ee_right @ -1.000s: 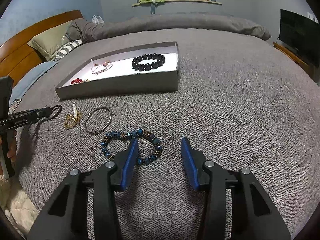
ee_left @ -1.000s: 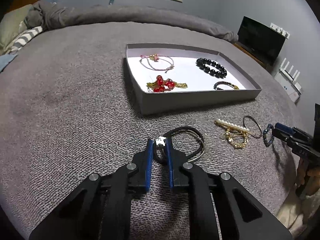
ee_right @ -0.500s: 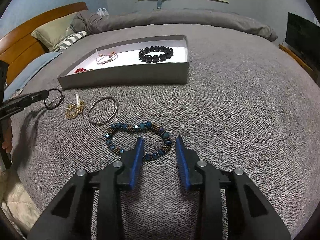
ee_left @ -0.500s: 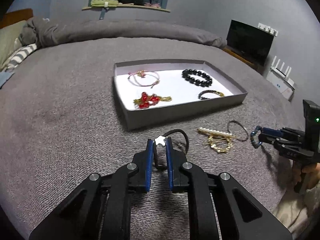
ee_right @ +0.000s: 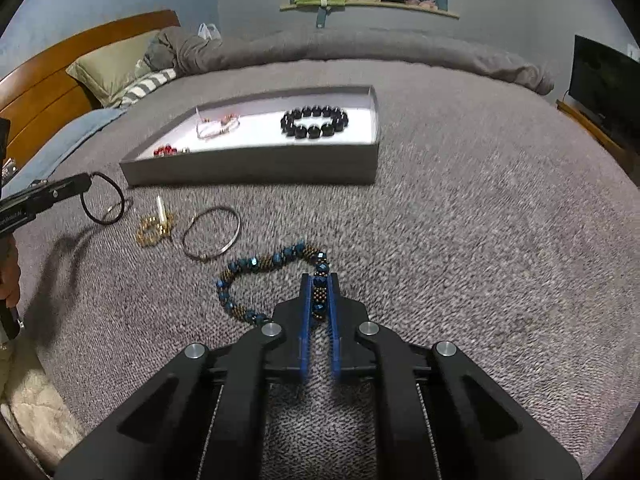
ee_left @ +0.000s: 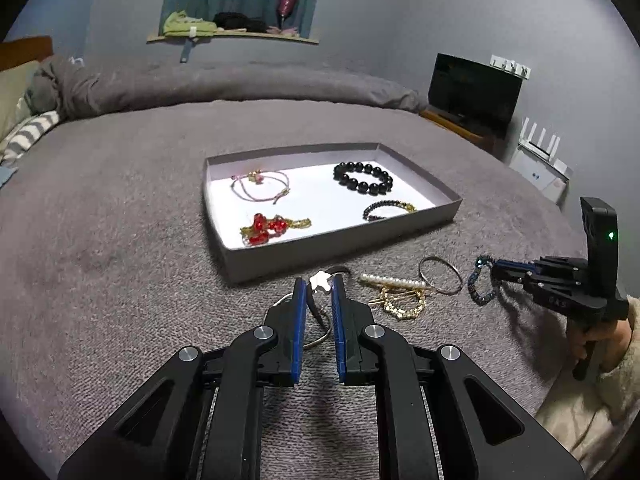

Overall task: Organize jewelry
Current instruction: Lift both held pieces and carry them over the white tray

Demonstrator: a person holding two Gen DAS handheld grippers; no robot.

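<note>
A grey tray [ee_left: 420, 222] lies on the grey bedspread and holds a pink cord bracelet [ee_left: 260, 186], a black bead bracelet [ee_left: 363, 177], a red bead piece [ee_left: 266, 229] and a small dark beaded bracelet [ee_left: 386, 209]. My left gripper [ee_left: 319, 282] is shut on a black hair tie with a white star charm [ee_left: 320, 281], lifted above the bed; the hair tie also shows in the right wrist view [ee_right: 102, 200]. My right gripper [ee_right: 319, 280] is shut on a blue and bronze beaded bracelet [ee_right: 256, 266], which also shows in the left wrist view [ee_left: 480, 282].
A pearl hair clip [ee_left: 390, 280], a gold chain piece [ee_left: 402, 304] and a thin metal bangle [ee_left: 440, 274] lie on the bedspread in front of the tray. Pillows [ee_right: 116, 66] and a wooden headboard [ee_right: 44, 80] are at the far left. A TV [ee_left: 474, 94] stands to the right.
My left gripper has lifted the hair tie off the bedspread. My right gripper has closed on the blue beaded bracelet and begun raising it.
</note>
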